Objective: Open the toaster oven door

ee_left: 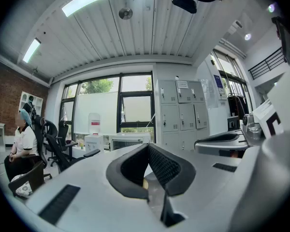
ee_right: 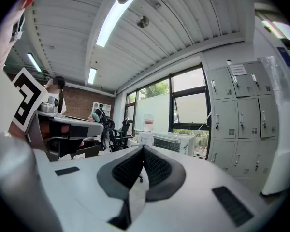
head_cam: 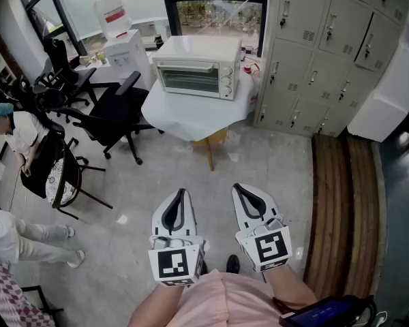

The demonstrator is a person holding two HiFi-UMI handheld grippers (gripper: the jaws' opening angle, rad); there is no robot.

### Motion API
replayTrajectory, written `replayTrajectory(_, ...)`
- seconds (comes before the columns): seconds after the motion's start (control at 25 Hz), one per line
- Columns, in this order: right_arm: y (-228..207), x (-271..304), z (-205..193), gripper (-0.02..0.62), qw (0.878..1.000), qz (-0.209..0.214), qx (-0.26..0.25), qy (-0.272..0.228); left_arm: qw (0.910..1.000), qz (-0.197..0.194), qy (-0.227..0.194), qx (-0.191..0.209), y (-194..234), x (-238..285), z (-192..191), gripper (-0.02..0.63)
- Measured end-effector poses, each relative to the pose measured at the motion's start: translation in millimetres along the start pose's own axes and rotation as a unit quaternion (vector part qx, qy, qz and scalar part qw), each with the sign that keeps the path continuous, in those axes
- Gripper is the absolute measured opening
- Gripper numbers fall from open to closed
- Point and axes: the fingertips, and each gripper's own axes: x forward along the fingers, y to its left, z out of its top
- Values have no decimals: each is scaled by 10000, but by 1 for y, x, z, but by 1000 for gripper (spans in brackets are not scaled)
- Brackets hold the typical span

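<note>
A white toaster oven (head_cam: 198,67) stands on a white-covered table (head_cam: 191,118) across the room, its glass door closed. In the left gripper view the toaster oven (ee_left: 129,140) shows small and far off; in the right gripper view the toaster oven (ee_right: 173,142) also lies well ahead. My left gripper (head_cam: 180,193) and right gripper (head_cam: 238,187) hang side by side low in the head view, far short of the table. Both are shut with nothing between the jaws: left gripper (ee_left: 148,146), right gripper (ee_right: 143,148).
Black office chairs (head_cam: 109,111) stand left of the table. Grey lockers (head_cam: 320,53) line the right wall beside it. A water dispenser (head_cam: 126,50) sits behind the table. A seated person (head_cam: 20,138) is at the left edge. A wooden strip (head_cam: 341,210) runs along the floor on the right.
</note>
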Motion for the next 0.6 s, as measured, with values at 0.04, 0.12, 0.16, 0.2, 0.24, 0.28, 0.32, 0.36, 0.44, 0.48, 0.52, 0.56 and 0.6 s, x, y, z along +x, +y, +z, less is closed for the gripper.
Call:
replayTrajectory(0.04, -1, 0, -1, 1, 10000, 1, -2, 6, 10000, 2, 4, -3, -1, 0, -1, 14)
replayTrajectory(0.12, -2, -1, -1, 1, 10000, 10, -23, -3, 10000, 7, 9, -10, -3, 1, -2, 14)
replayTrajectory(0.16, -3, -2, -2, 1, 10000, 18, -37, -10, 10000, 11, 13, -15, -4, 1, -2, 14)
replayTrajectory(0.2, -3, -3, -2, 1, 10000, 29, -53, -7, 10000, 17, 21, -20, -4, 1, -2, 14)
replayTrajectory(0.24, -3, -3, -3, 1, 10000, 40, -69, 1, 10000, 27, 29, -29, -5, 0, -3, 14)
replayTrajectory(0.28, -4, -4, -4, 1, 10000, 49, -80, 10, 10000, 44, 33, -41, -5, 1, -4, 14)
replayTrajectory(0.32, -5, -5, -5, 1, 10000, 53, -74, 12, 10000, 63, 35, -52, -6, 1, -5, 14)
replayTrajectory(0.36, -7, -6, -7, 1, 10000, 55, -42, 6, 9999, 84, 37, -60, -7, 1, -7, 14)
replayTrajectory(0.44, -12, -10, -11, 2, 9999, 97, 77, 48, 9999, 145, 40, -82, -9, 2, -9, 14)
replayTrajectory(0.48, -14, -12, -13, 3, 9998, 143, 127, 111, 9998, 185, 39, -95, -11, 3, -9, 14)
replayTrajectory(0.52, -16, -13, -16, 3, 9996, 197, 147, 153, 9997, 224, 40, -101, -13, 3, -10, 14)
replayTrajectory(0.56, -18, -14, -18, 10, 9994, 252, 141, 165, 9996, 262, 51, -96, -15, 3, -10, 14)
replayTrajectory(0.6, -21, -15, -20, 25, 9993, 303, 123, 175, 9995, 304, 73, -88, -17, 3, -11, 14)
